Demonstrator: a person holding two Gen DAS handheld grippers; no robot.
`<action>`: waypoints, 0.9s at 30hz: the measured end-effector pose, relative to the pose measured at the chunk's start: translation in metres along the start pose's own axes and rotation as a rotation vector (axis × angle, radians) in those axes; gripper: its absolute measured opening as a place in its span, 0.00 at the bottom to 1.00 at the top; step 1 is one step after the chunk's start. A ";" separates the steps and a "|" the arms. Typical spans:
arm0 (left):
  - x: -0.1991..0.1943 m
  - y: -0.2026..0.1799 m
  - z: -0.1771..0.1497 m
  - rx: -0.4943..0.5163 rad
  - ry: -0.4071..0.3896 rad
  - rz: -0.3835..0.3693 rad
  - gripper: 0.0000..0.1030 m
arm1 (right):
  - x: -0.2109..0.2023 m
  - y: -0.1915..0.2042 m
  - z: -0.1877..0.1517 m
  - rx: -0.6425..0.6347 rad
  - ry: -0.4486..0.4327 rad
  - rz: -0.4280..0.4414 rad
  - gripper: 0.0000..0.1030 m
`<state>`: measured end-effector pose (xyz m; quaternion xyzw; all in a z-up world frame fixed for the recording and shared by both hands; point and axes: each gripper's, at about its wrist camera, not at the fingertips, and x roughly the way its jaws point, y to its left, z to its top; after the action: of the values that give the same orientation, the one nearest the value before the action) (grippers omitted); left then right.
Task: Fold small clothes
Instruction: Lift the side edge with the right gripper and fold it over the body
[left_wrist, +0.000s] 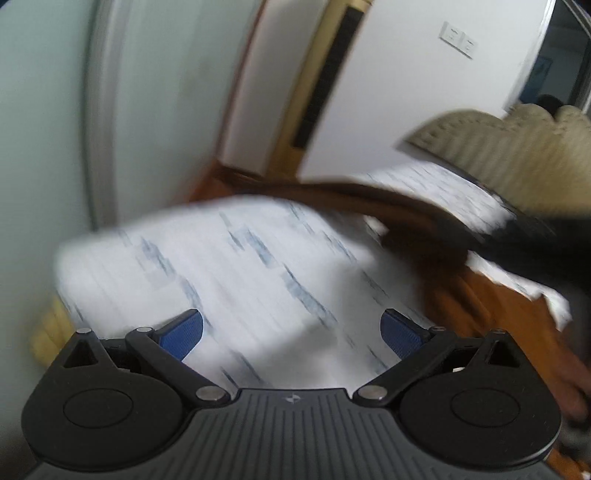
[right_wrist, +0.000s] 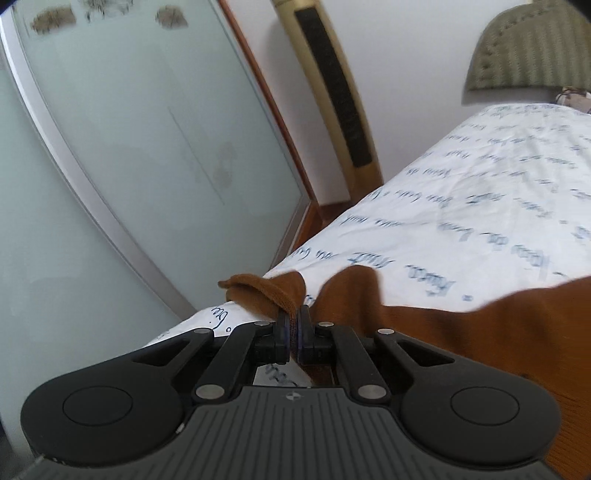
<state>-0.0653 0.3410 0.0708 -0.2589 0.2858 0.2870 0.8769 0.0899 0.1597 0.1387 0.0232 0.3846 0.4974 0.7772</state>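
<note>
One rust-brown knitted garment (right_wrist: 461, 332) lies on the white bedsheet printed with blue script (right_wrist: 461, 192), its near edge pinched by the right gripper (right_wrist: 294, 325); the left gripper (left_wrist: 291, 328) hovers, jaws spread.

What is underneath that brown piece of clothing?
The brown garment lies on a white bed sheet printed with blue handwriting. The right hand-held gripper pinches one edge. Whatever lies beneath its spread part is covered.

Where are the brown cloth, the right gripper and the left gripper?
brown cloth (right_wrist: 461, 332): right wrist view, on its broad flat part.
right gripper (right_wrist: 294, 325): right wrist view, midway between its shut tips.
left gripper (left_wrist: 291, 332): left wrist view, midway between its open tips.
</note>
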 end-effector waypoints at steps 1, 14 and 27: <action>0.003 0.002 0.006 -0.008 -0.001 0.003 1.00 | -0.009 -0.003 -0.003 -0.002 -0.005 0.000 0.08; 0.054 -0.009 0.060 -0.082 0.089 -0.046 1.00 | -0.046 -0.016 -0.085 -0.058 0.088 -0.055 0.10; 0.027 -0.006 0.006 -0.080 0.014 -0.069 1.00 | 0.023 -0.033 0.031 0.198 0.076 0.148 0.53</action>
<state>-0.0412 0.3501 0.0598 -0.3054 0.2710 0.2662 0.8732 0.1389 0.1723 0.1330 0.1092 0.4585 0.5133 0.7172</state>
